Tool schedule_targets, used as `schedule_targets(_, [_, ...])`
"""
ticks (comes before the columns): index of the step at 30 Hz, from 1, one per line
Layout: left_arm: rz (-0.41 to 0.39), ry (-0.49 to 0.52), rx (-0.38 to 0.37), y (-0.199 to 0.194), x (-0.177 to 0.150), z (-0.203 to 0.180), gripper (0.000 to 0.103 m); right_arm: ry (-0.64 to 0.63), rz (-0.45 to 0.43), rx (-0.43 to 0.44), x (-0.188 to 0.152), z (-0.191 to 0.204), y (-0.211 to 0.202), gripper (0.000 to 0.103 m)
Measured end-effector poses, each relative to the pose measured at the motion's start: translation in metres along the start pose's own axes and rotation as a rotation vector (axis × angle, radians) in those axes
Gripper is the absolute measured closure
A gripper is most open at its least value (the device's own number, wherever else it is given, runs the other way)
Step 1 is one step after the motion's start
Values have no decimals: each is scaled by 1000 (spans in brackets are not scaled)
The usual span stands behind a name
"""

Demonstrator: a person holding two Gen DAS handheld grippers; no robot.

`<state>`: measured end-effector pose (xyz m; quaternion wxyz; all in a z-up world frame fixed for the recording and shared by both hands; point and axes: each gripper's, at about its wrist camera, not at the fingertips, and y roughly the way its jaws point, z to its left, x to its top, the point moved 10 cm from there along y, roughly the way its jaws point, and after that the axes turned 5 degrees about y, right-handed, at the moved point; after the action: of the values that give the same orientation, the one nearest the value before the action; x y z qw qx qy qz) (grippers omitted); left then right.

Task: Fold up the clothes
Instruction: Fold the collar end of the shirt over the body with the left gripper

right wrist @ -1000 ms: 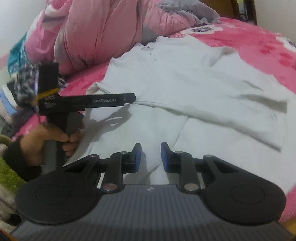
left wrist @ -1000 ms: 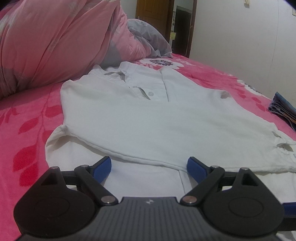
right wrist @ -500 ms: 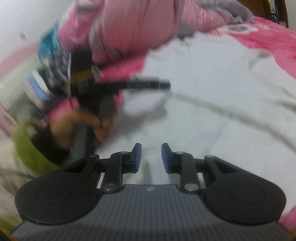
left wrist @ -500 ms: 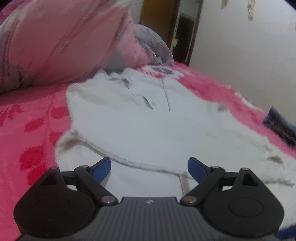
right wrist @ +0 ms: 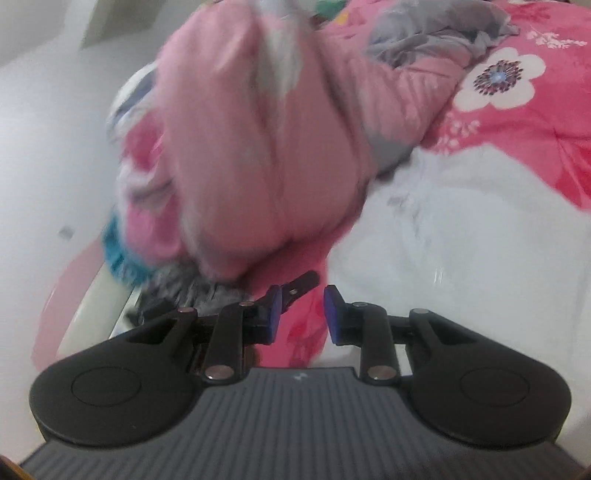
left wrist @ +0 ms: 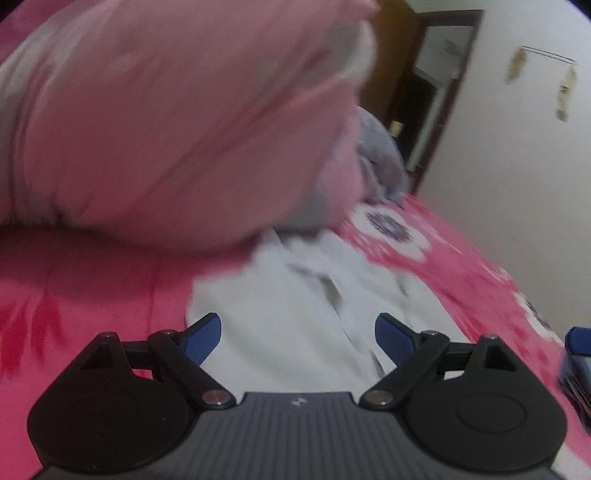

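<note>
White shirt (left wrist: 295,325) lies spread flat on the pink floral bedspread (left wrist: 92,295), directly ahead of both grippers. In the left wrist view the left gripper (left wrist: 297,332) hangs just above the shirt's body, its blue pads (left wrist: 203,334) set wide apart with nothing between them but the cloth lying below; no pad presses on anything. Past the gripper the shirt's buttoned placket and collar run away toward the head of the bed, blurred. A dark blue object (left wrist: 576,365) shows at the right edge of that view, too smeared to tell what it is.

In the right wrist view the right gripper (right wrist: 303,314) has its blue pads (right wrist: 275,312) close together but parted by a narrow gap, holding nothing. Bedspread shows through the gap, and the shirt (right wrist: 461,240) lies to the right of it. Black parts of the other tool (right wrist: 299,284) poke out just behind the left pad.

Beyond the shirt's collar, a large pink quilt (left wrist: 177,125) is heaped up, with grey fabric (right wrist: 436,29) bunched behind it. Farthest off stand a white wall (left wrist: 517,166) and a dark doorway (left wrist: 432,92).
</note>
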<state>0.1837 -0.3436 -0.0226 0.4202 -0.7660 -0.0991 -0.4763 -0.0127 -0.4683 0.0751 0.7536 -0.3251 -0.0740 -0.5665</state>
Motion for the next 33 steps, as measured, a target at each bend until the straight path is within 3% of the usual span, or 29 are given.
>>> schedule_targets(4, [28, -1, 26, 62, 41, 12, 12, 25, 14, -77, 64, -24, 64, 77])
schedule_targets(6, [52, -21, 31, 91, 50, 18, 12, 2, 41, -122, 91, -42, 96, 71])
schedule_targets(9, [93, -48, 45, 131, 57, 26, 18, -130, 40, -259, 127, -77, 147, 63])
schedule_targets(12, [154, -51, 62, 165, 49, 31, 23, -232, 33, -363, 151, -110, 185, 62])
schedule_targets(14, [184, -48, 74, 183, 43, 33, 33, -220, 31, -378, 162, -128, 205, 62])
schedule_targets(19, [188, -78, 99, 208, 40, 38, 33, -216, 63, -373, 173, -151, 251, 57])
schedule_targets(24, [145, -80, 146, 213, 38, 36, 37, -274, 82, -447, 171, -164, 283, 57])
schedule_targets(25, [134, -82, 162, 212, 37, 37, 44, -283, 74, -453, 171, -164, 284, 59])
schedule_targets(27, [114, -98, 189, 209, 35, 39, 55, -299, 64, -463, 171, -163, 285, 73])
schedule_targets(28, [104, -110, 196, 207, 34, 40, 65, -301, 66, -461, 170, -162, 285, 94])
schedule_targets(29, [95, -124, 191, 205, 33, 40, 78, -290, 71, -450, 170, -160, 284, 99])
schedule_targets(31, [83, -155, 167, 200, 32, 39, 94, -278, 64, -419, 170, -154, 279, 101])
schedule_targets(33, [71, -189, 150, 195, 31, 37, 97, -268, 54, -390, 170, -147, 273, 101])
